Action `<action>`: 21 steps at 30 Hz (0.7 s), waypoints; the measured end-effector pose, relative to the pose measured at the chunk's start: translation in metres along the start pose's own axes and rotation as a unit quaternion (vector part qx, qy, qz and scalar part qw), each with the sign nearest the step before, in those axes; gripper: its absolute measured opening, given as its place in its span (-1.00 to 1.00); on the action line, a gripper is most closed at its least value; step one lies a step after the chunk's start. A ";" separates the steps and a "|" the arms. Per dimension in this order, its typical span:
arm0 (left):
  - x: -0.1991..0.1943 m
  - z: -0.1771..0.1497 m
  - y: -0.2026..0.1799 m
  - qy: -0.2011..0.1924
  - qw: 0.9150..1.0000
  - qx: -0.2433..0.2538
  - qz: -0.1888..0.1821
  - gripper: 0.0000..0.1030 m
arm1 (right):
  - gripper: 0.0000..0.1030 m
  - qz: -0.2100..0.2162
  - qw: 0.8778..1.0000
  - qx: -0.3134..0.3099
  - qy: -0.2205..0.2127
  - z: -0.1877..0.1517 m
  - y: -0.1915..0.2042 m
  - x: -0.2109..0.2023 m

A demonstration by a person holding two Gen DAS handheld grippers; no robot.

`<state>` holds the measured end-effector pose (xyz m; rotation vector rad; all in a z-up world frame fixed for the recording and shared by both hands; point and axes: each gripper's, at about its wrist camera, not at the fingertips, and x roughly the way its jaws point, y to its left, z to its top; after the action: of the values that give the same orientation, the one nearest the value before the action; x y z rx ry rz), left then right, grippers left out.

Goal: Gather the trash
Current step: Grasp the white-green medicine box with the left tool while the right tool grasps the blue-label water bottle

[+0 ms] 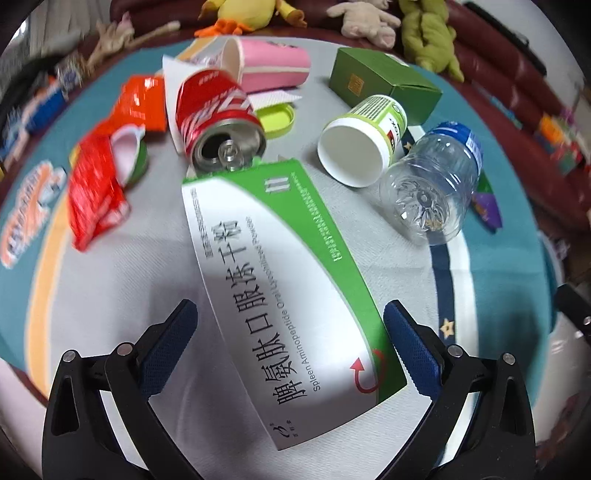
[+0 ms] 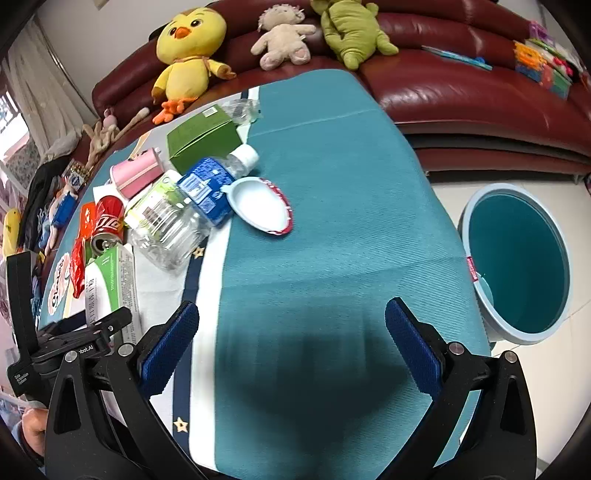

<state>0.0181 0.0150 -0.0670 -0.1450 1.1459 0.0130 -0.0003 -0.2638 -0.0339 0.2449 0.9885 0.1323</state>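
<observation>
Jaws wide on both. My left gripper (image 1: 290,345) straddles medicine box (image 1: 288,288) at lower centre, lined up for pinch. Right gripper (image 2: 291,347) empty over bare teal cloth (image 2: 332,206). Bin (image 2: 517,258) right edge, ready for drops.

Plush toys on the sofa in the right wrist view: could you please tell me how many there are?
3: a yellow chick at the left, a beige plush in the middle, a green plush at the right. Others may be hidden at the blurred left edge.
</observation>
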 end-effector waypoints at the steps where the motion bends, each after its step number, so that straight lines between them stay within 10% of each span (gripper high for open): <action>1: 0.002 -0.001 0.001 0.009 1.000 -0.005 -0.008 0.95 | 0.88 0.000 1.000 -0.001 0.001 0.000 0.002 0.000; 9: 0.002 0.009 -0.014 0.017 0.998 0.031 0.060 0.87 | 0.88 -0.006 1.000 -0.002 0.022 0.007 0.016 0.005; 12: 0.000 0.017 -0.009 0.010 0.999 0.027 0.047 0.53 | 0.88 -0.004 1.000 -0.003 0.024 0.015 0.024 0.005; 21: 0.004 0.037 0.028 0.009 1.000 0.025 0.008 0.53 | 0.60 0.053 0.996 0.050 0.057 0.056 0.059 0.033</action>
<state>0.0512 0.0469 -0.0588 -0.0918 1.1648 -0.0018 0.0646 -0.2080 -0.0156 0.3845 1.0981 0.1962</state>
